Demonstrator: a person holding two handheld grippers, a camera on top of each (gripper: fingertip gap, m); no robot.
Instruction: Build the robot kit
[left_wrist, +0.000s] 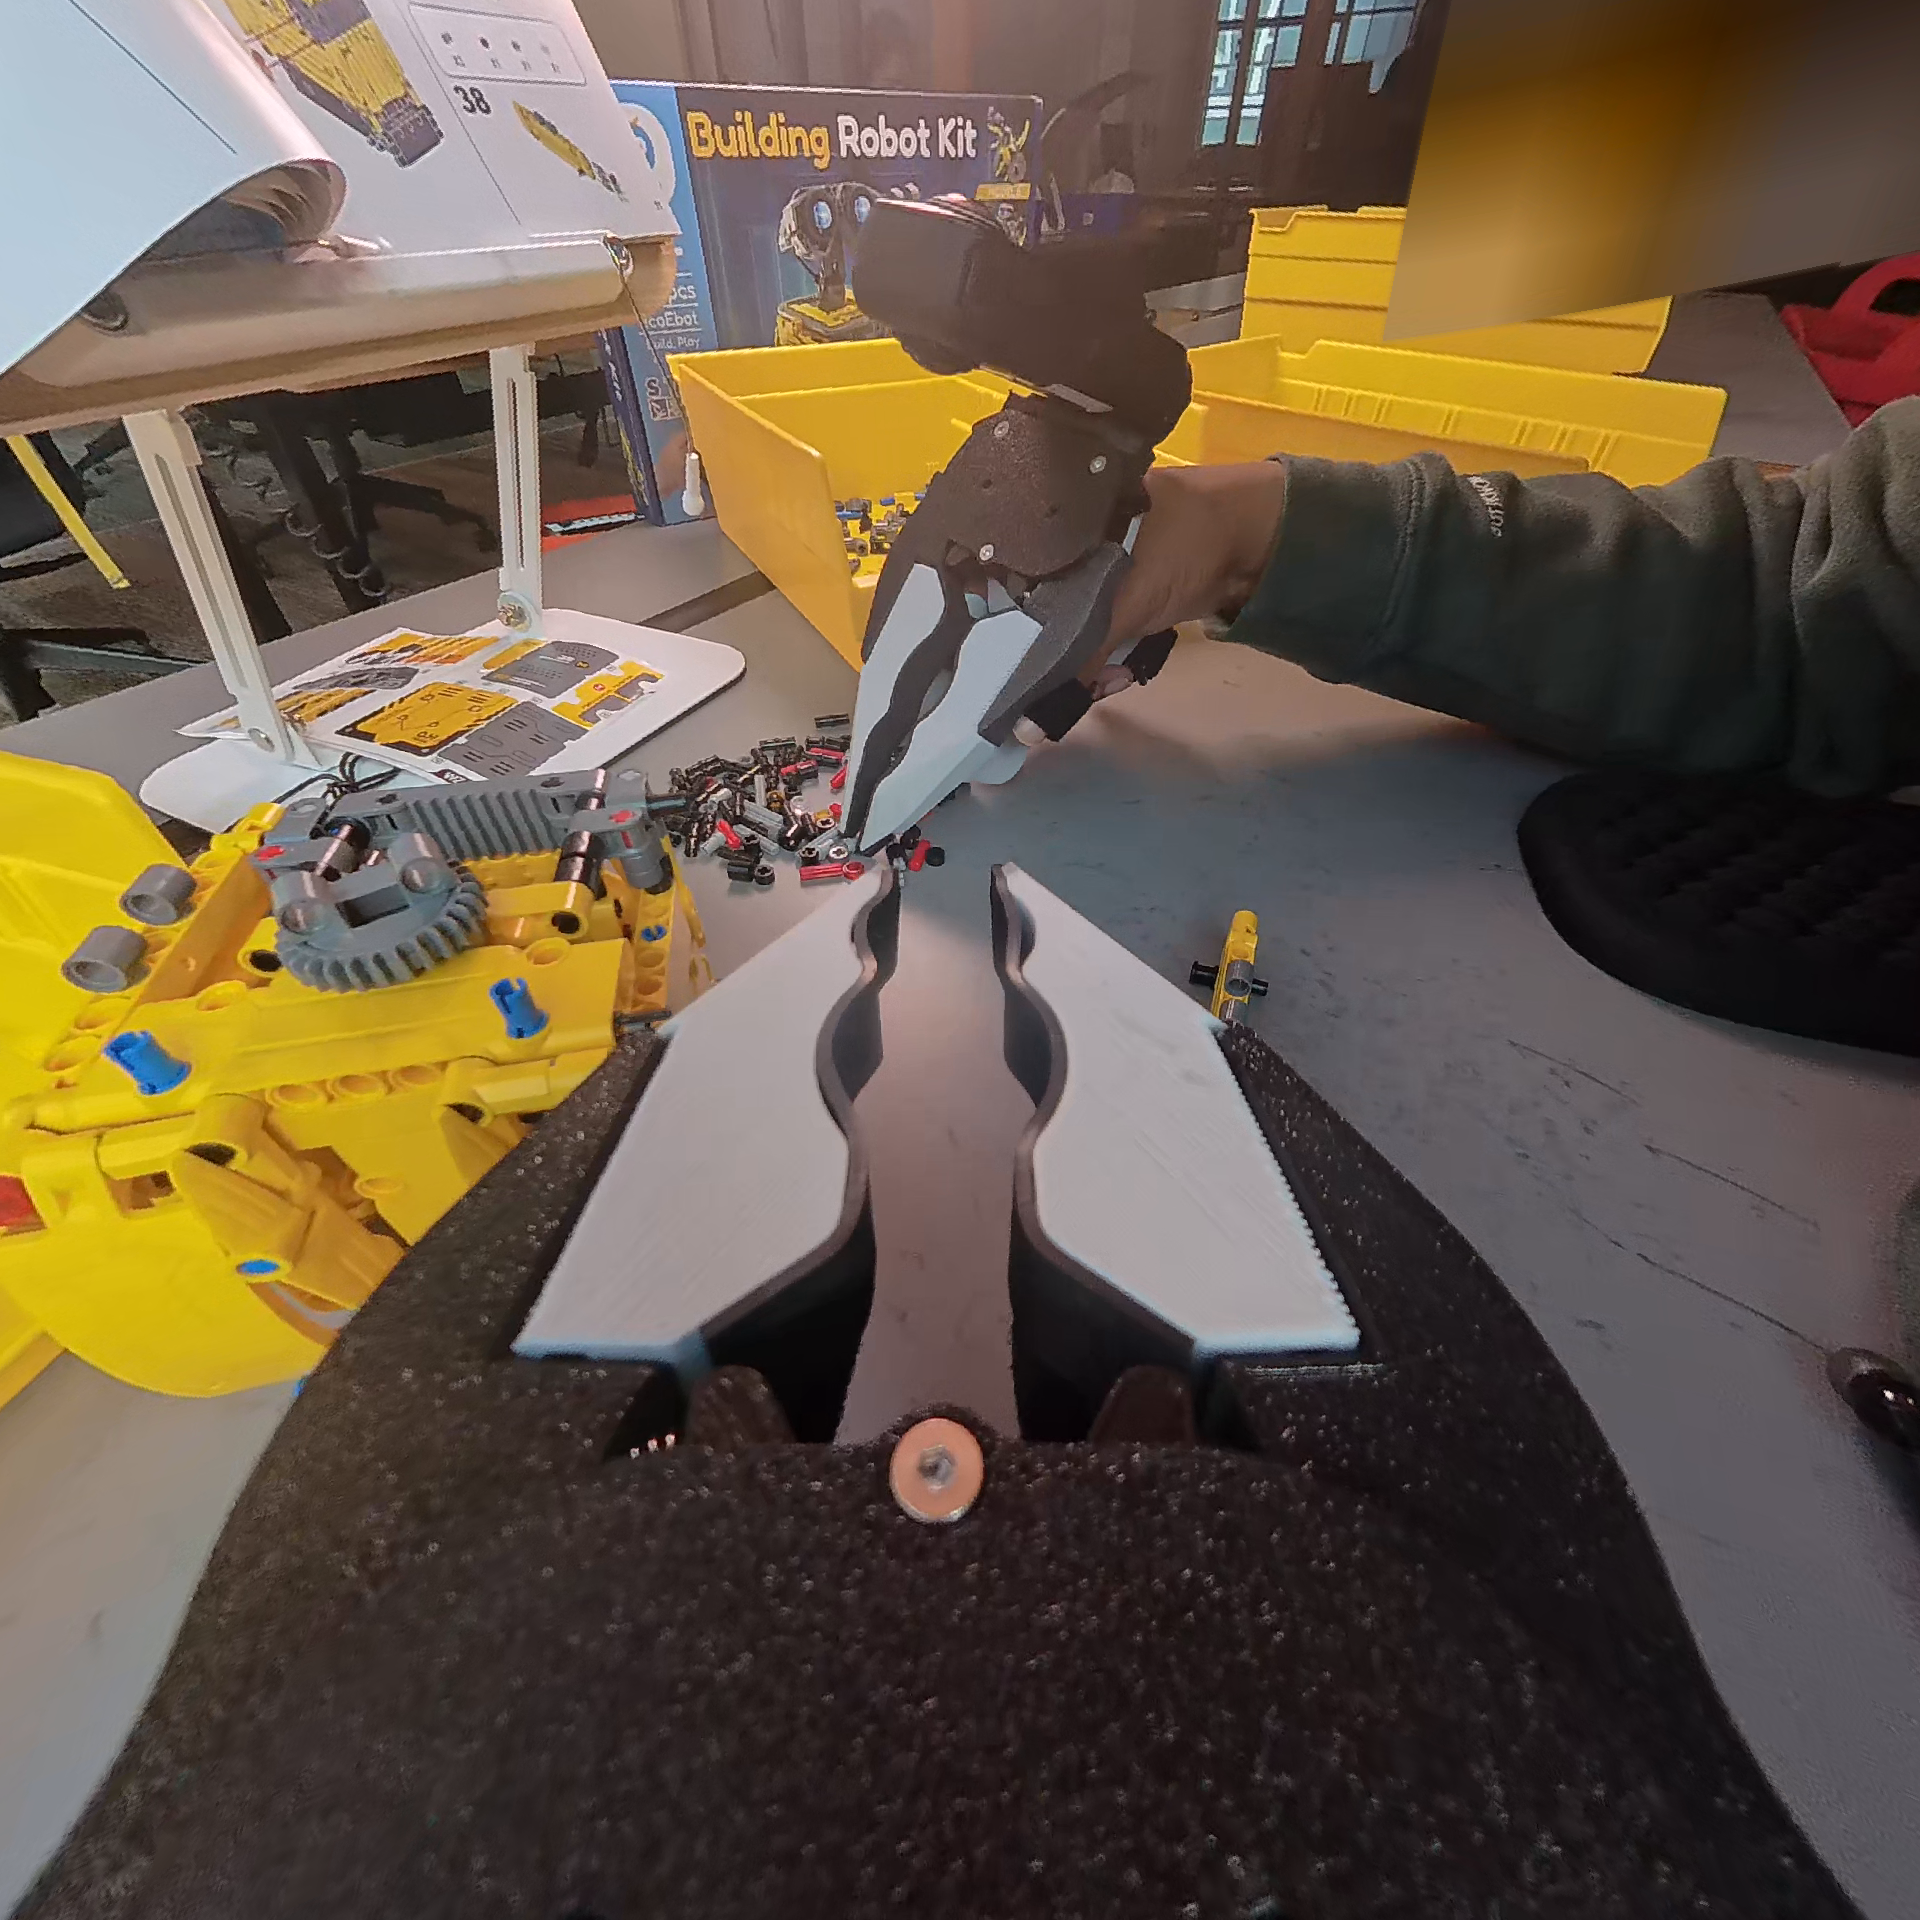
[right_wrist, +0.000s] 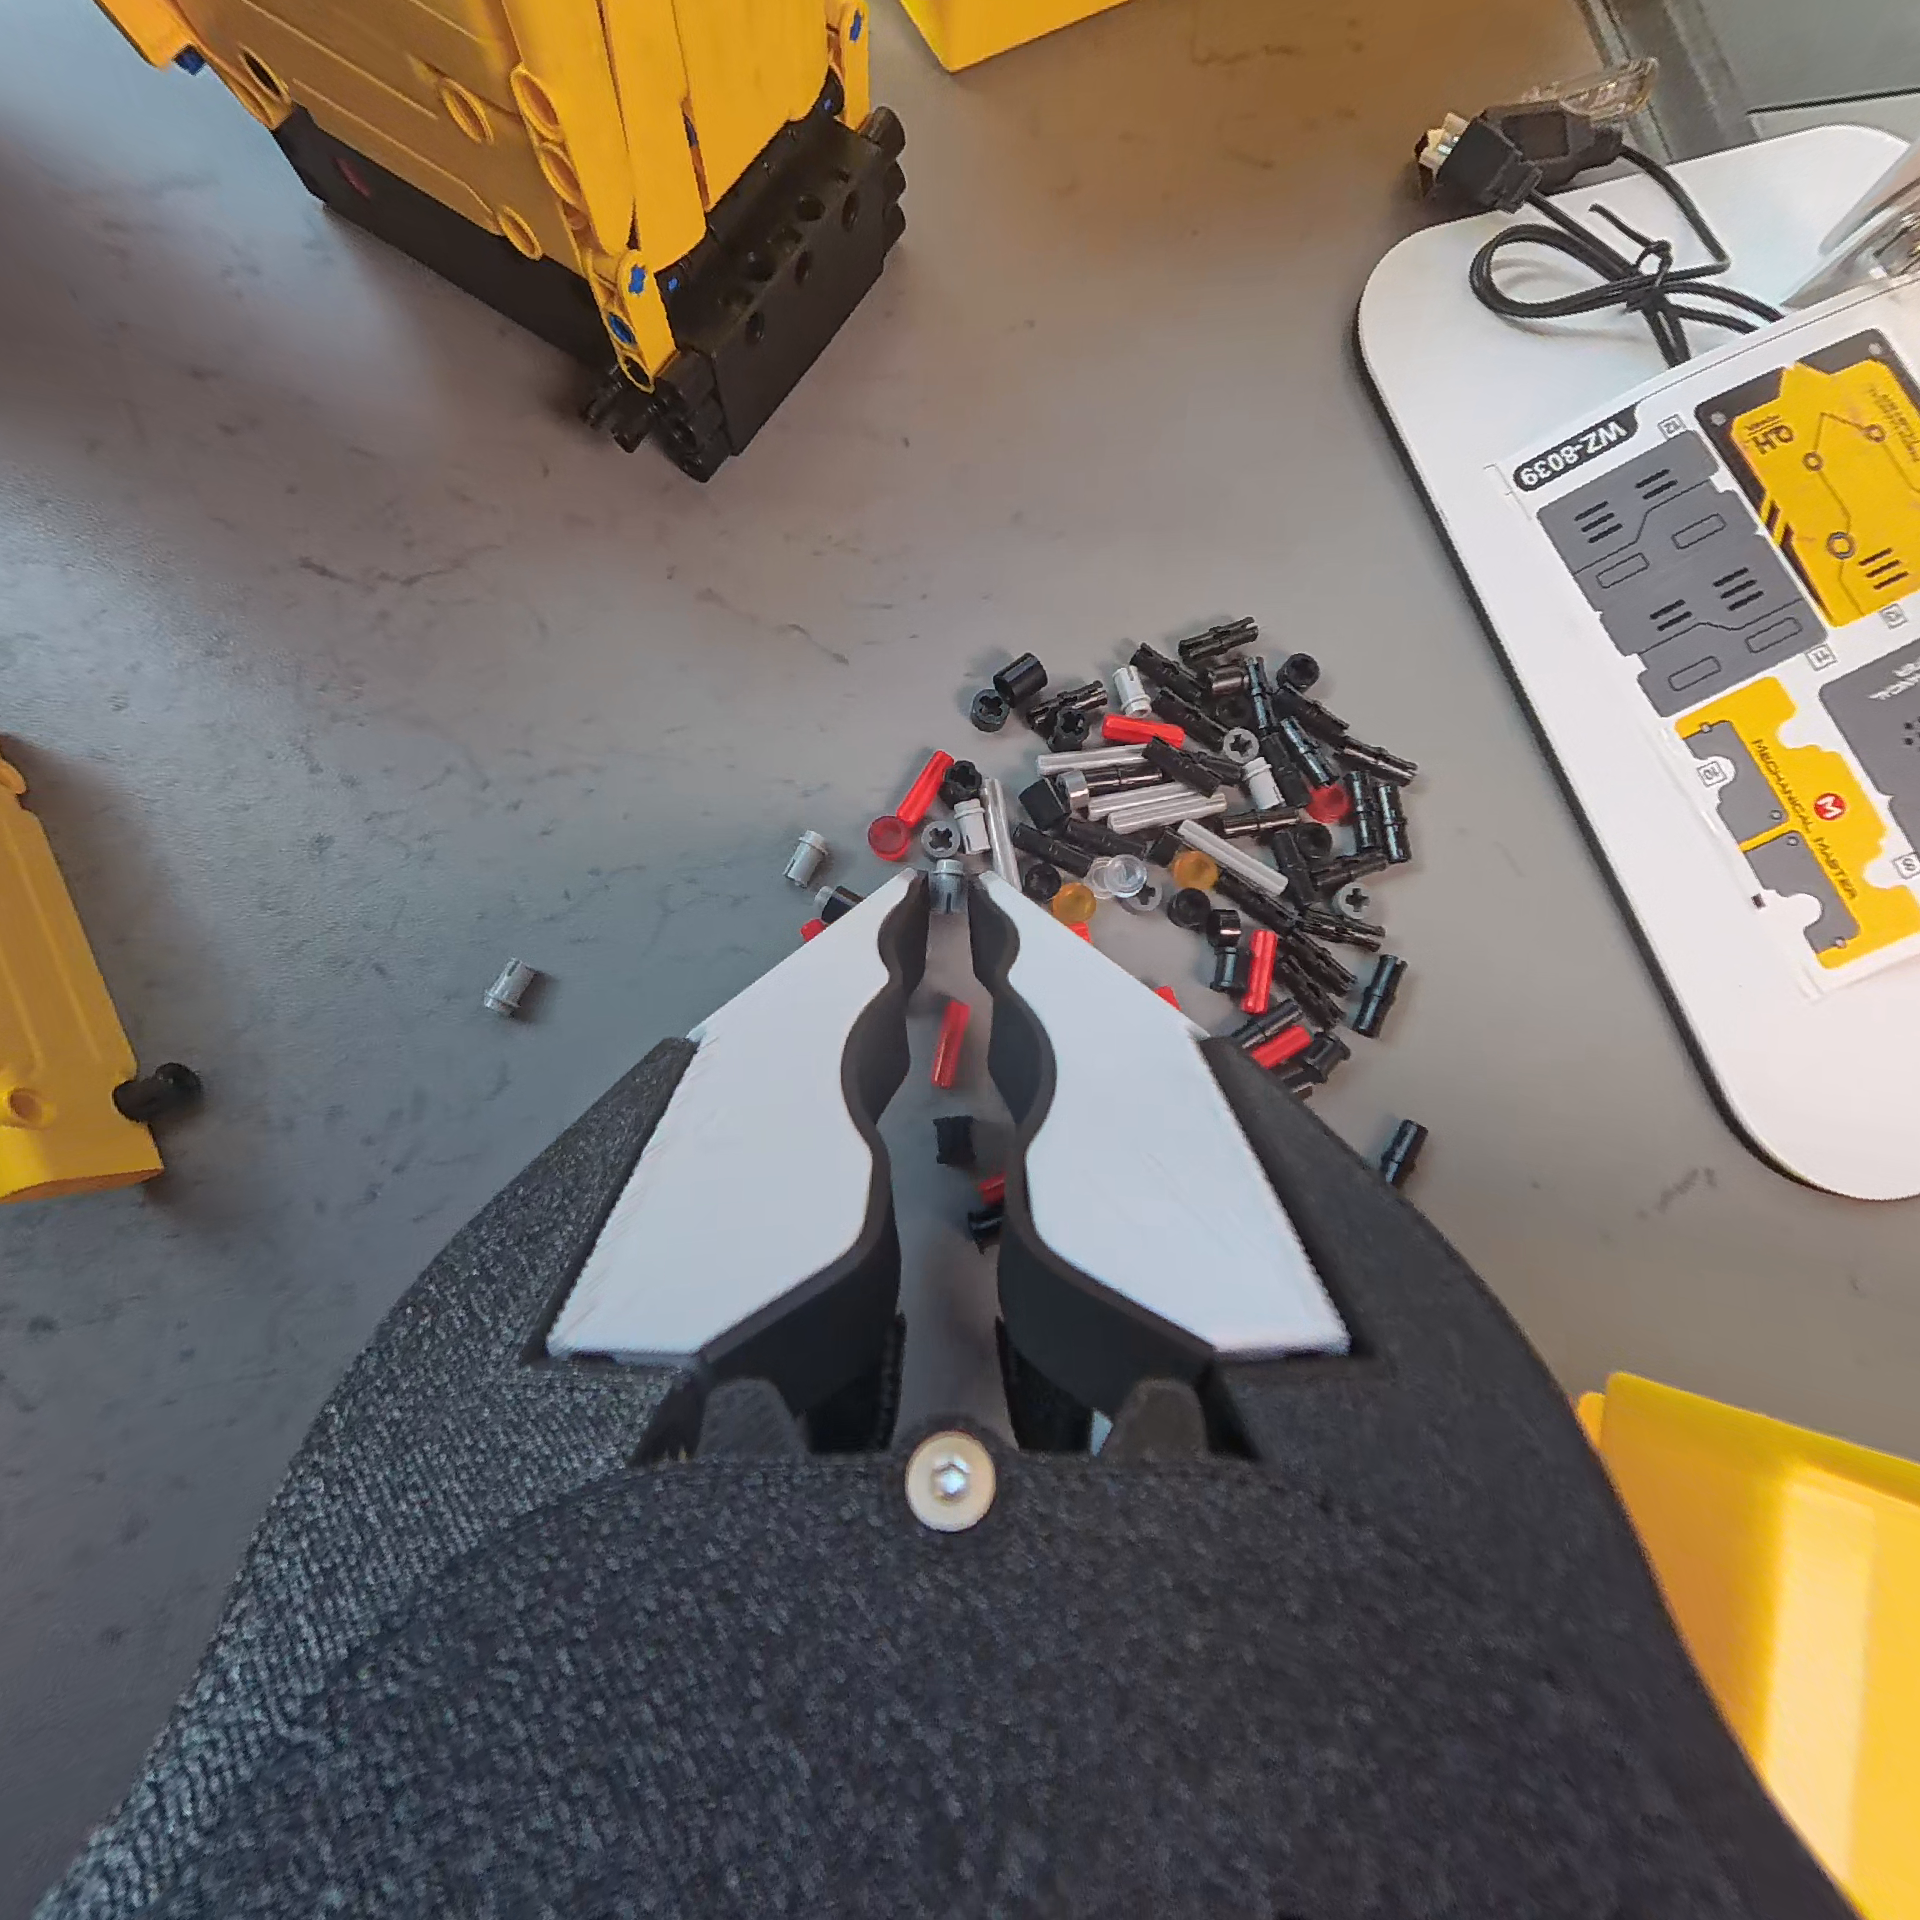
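The right gripper (right_wrist: 945, 883) is pinching a small grey peg (right_wrist: 945, 881) between its nearly closed fingers at the near edge of the pile of pegs (right_wrist: 1226, 831) on the tabletop (right_wrist: 520, 675). The left gripper (left_wrist: 943, 881) is hovering beside that pile, fingers apart and holding nothing.

R gripper (right_wrist: 943, 883) tips pinch a small grey peg (right_wrist: 945, 881), upright btwn the nearly closed fingers, at the near-left edge of a loose pile of black, red & grey pins (right_wrist: 1226, 821) spread ahead & to its right on the grey table (right_wrist: 520, 675). L gripper (left_wrist: 943, 883) hovers w/ fingers apart & nothing btwn them; a small yellow beam piece (left_wrist: 1234, 961) lies just to its right, a yellow brick model w/ grey gears (left_wrist: 343, 966) close on its left.
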